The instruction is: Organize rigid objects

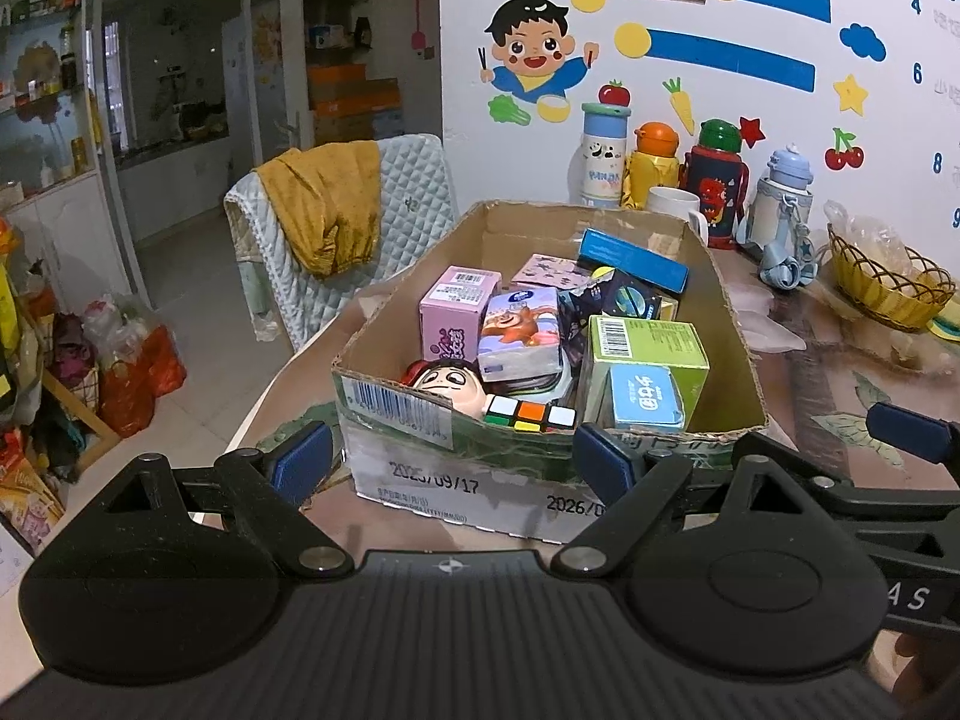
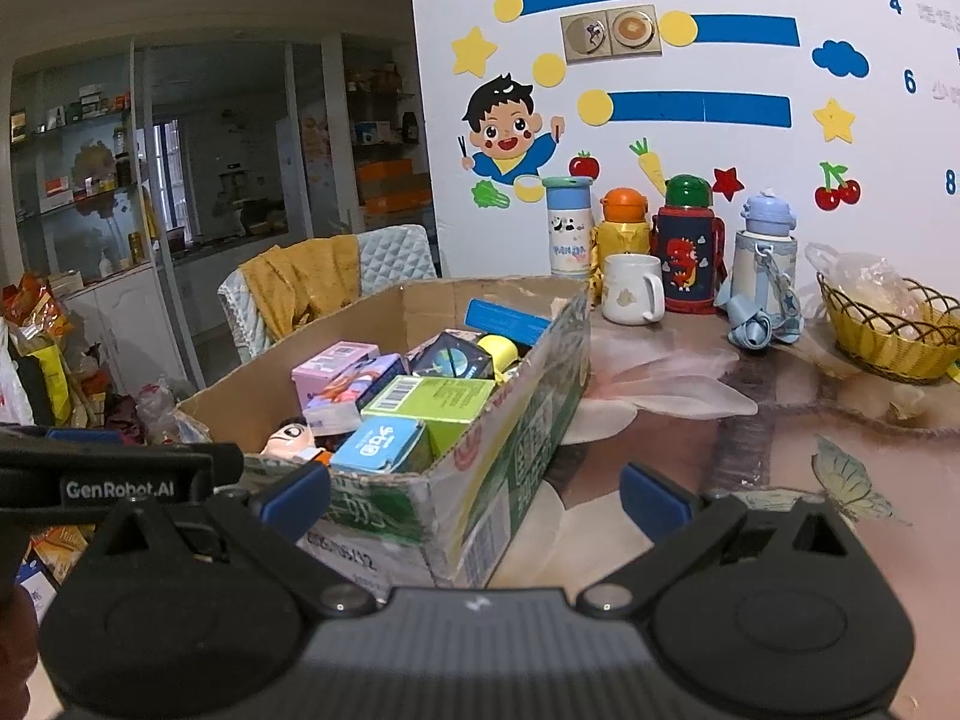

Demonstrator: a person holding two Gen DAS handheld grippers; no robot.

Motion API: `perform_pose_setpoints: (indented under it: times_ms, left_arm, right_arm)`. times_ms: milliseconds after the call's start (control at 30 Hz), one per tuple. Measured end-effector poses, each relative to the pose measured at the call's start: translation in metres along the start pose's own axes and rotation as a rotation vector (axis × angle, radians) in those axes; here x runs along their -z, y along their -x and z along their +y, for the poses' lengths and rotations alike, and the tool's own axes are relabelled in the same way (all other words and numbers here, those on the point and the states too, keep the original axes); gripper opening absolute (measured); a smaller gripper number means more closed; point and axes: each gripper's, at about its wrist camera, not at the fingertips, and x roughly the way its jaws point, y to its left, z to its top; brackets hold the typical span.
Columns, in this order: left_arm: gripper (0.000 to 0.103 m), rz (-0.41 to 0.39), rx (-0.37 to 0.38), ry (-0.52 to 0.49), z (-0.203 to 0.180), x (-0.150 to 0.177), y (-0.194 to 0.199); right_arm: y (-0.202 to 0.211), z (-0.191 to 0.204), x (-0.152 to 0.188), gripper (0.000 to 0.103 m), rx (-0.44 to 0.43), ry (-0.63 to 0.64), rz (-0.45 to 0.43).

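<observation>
A cardboard box [image 1: 468,480] stands on the table, also in the right wrist view [image 2: 528,438]. It holds several items: a Rubik's cube [image 1: 529,413], a cartoon head toy [image 1: 447,384], a pink carton [image 1: 459,306], a green carton [image 1: 648,354], a light-blue packet [image 1: 647,399] and a blue box [image 1: 633,261]. My left gripper [image 1: 451,465] is open and empty, in front of the box's near wall. My right gripper [image 2: 474,498] is open and empty at the box's near right corner. The right gripper's finger [image 1: 912,432] shows at the left view's right edge.
Several children's bottles [image 2: 687,246] and a white mug [image 2: 630,288] stand along the wall behind the box. A yellow wicker basket [image 2: 888,336] is at the far right. A chair with a yellow cloth [image 1: 330,210] stands beyond the table's left edge.
</observation>
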Motion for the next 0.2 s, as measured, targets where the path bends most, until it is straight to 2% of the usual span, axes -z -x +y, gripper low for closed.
perform_pose_setpoints:
  times_ms: [200]
  left_arm:
    - [0.103,0.006,0.016,0.003,-0.002,-0.002,-0.0046]
  right_arm:
    - [-0.0027,-0.0038,0.0007,0.102,-0.009,-0.016,0.0]
